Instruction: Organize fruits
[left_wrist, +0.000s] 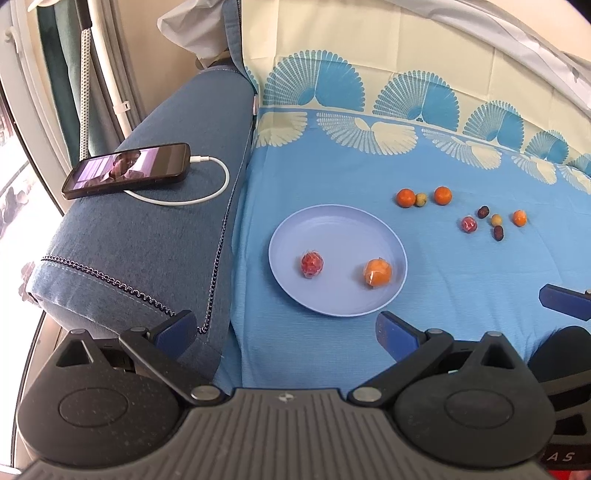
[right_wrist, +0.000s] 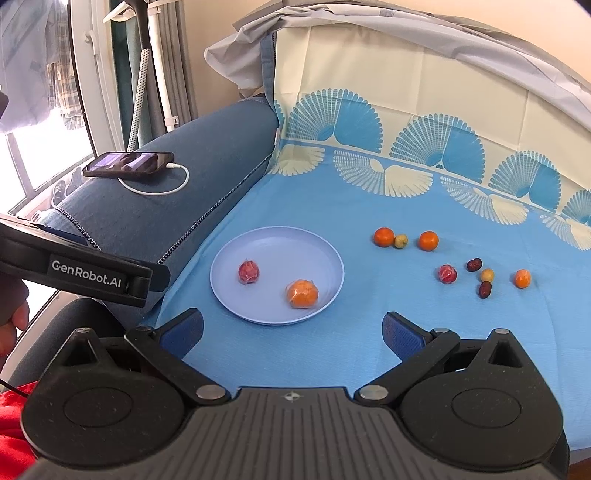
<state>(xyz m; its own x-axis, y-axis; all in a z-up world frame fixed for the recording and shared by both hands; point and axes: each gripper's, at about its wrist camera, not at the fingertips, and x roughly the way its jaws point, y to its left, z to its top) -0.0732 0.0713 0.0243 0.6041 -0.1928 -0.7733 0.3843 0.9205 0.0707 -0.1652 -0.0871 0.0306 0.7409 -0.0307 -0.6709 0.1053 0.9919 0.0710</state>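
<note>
A blue sheet (right_wrist: 314, 206) with a fan-print border covers the seat ahead of both grippers, and a denim-blue sofa armrest (left_wrist: 159, 229) rises along its left side. On the armrest, well left of the left gripper's jaws, a phone (left_wrist: 127, 170) lies with its screen lit, a white charging cable (left_wrist: 207, 184) looping from its end.

The left gripper (left_wrist: 284, 328) hangs low with its jaws spread wide and nothing between them; its left finger sits over the armrest edge, its right finger over the sheet. The right gripper (right_wrist: 291, 332) is likewise wide open and holds nothing.

Just beyond both sets of jaws lies a pale lilac plate (right_wrist: 266, 240). In it sit a wrapped orange fruit (right_wrist: 303, 293), near the rim closest to the right gripper, and a wrapped red fruit (right_wrist: 248, 272) to its left, the two apart.

Farther off and to the right of the jaws, the remaining fruits lie loose on the sheet. Two oranges (right_wrist: 384, 236) flank a small yellow-green fruit (right_wrist: 400, 241), which touches the left one. Nearer, a second wrapped red fruit (right_wrist: 447, 274), two dark fruits that may be dates (right_wrist: 474, 264), a small yellow fruit (right_wrist: 487, 274) between them and a smaller orange (right_wrist: 522, 278) form a scattered cluster.

Nothing lies between the jaws and the plate.
</note>
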